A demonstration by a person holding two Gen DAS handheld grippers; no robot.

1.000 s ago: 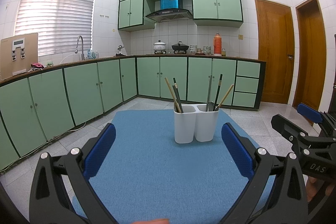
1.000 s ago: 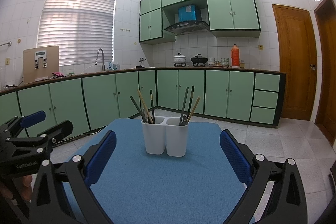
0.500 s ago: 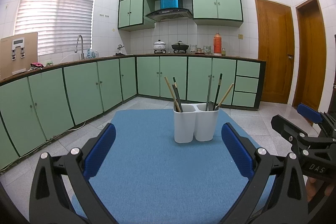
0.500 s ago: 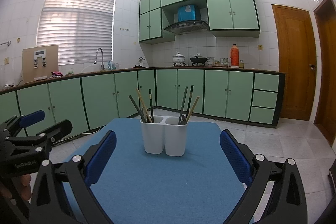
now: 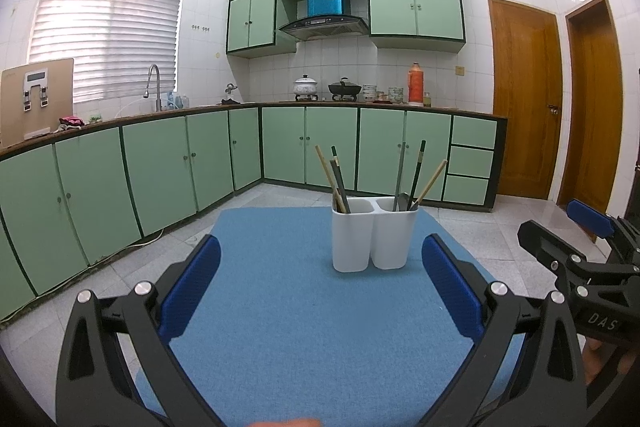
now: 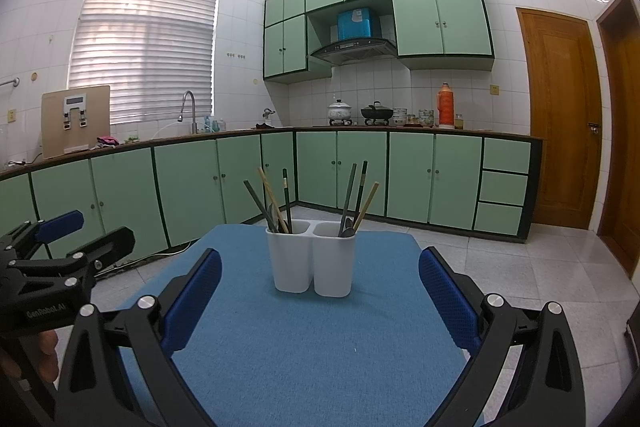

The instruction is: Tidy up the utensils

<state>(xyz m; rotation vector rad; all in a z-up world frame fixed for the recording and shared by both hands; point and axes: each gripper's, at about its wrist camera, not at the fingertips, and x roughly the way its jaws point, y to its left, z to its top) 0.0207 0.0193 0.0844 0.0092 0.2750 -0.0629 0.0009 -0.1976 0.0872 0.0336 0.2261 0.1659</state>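
A white two-compartment holder (image 5: pixel 374 233) (image 6: pixel 311 257) stands upright on the blue table mat (image 5: pixel 304 327) (image 6: pixel 304 339). Each compartment holds several chopsticks (image 5: pixel 335 175) (image 6: pixel 274 199) and a spoon, all leaning outward. My left gripper (image 5: pixel 320 291) is open, empty, and hangs well short of the holder. My right gripper (image 6: pixel 320 291) is open and empty too, the same distance back. In the left wrist view the right gripper's black frame (image 5: pixel 576 267) shows at the right edge; the left gripper's frame (image 6: pixel 56 267) shows at the left edge of the right wrist view.
Green kitchen cabinets (image 5: pixel 168 167) run along the left and far walls, with a sink tap (image 5: pixel 154 87), pots and a red flask (image 5: pixel 416 85) on the counter. Two wooden doors (image 5: pixel 524 115) stand at the right. Tiled floor surrounds the table.
The right wrist view has drifted slightly, so the holder sits a little lower left in it. The left gripper has held still. Both grippers stay open.
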